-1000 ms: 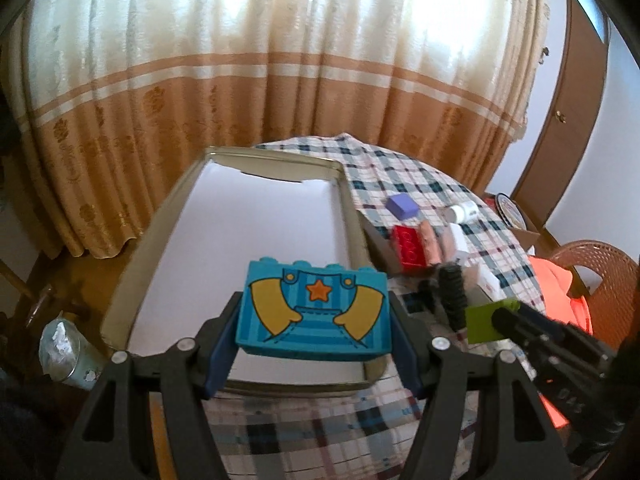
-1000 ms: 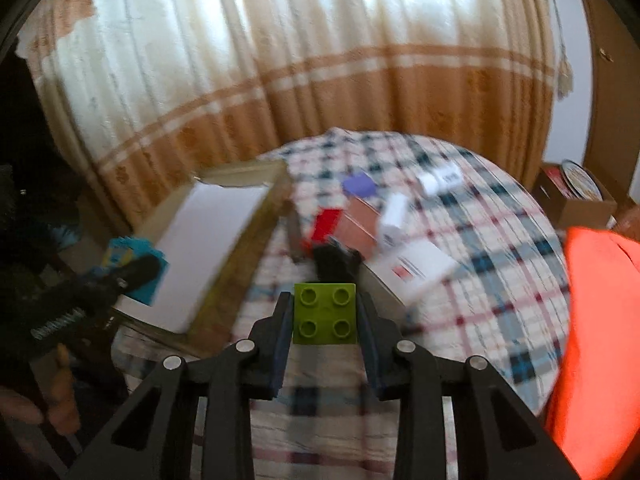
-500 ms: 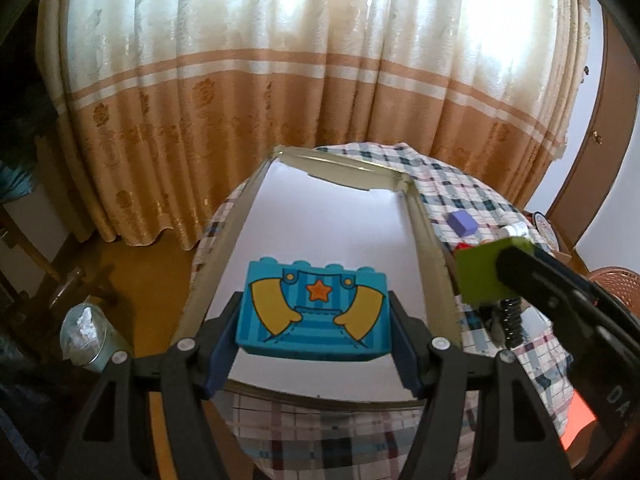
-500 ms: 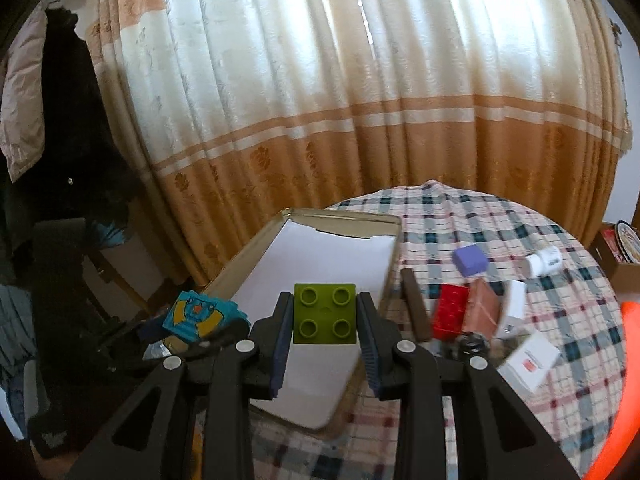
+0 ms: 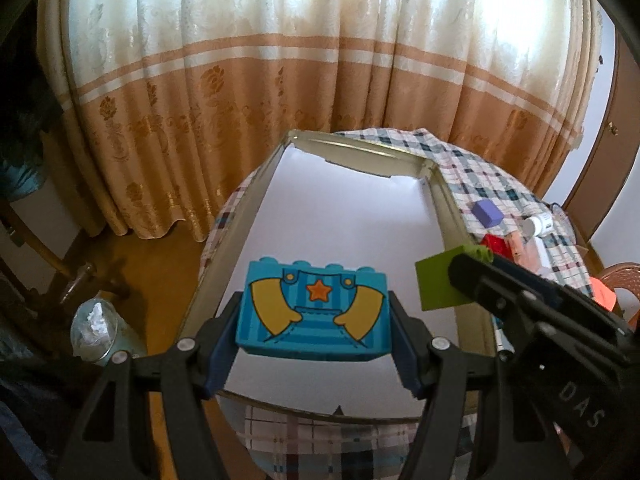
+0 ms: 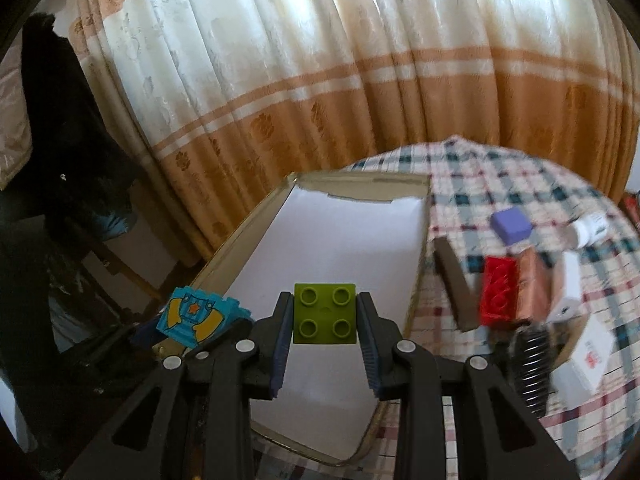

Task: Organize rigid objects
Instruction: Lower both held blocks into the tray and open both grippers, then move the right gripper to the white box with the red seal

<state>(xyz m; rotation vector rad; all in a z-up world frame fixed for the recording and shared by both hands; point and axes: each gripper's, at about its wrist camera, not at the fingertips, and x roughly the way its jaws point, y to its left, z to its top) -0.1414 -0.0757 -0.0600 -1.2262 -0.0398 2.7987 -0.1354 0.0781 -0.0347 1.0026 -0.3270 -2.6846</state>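
Tongs, left (image 5: 314,314) gripping blue brick (image 5: 314,310), right (image 6: 325,314) gripping green brick (image 6: 325,314), hang above tray's (image 5: 244,216) bare white floor.

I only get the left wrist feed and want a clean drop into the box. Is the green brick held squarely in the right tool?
Observer: Yes. The right tool pinches the green brick by two opposite sides, its four studs facing the camera.
Operator: Is there anything beside the box on that side that my view hides?
Observer: A brown bar lies on the cloth just outside the right wall of the box.
Operator: And nearer, past the bar?
Observer: A white carton with red print lies at the near right.
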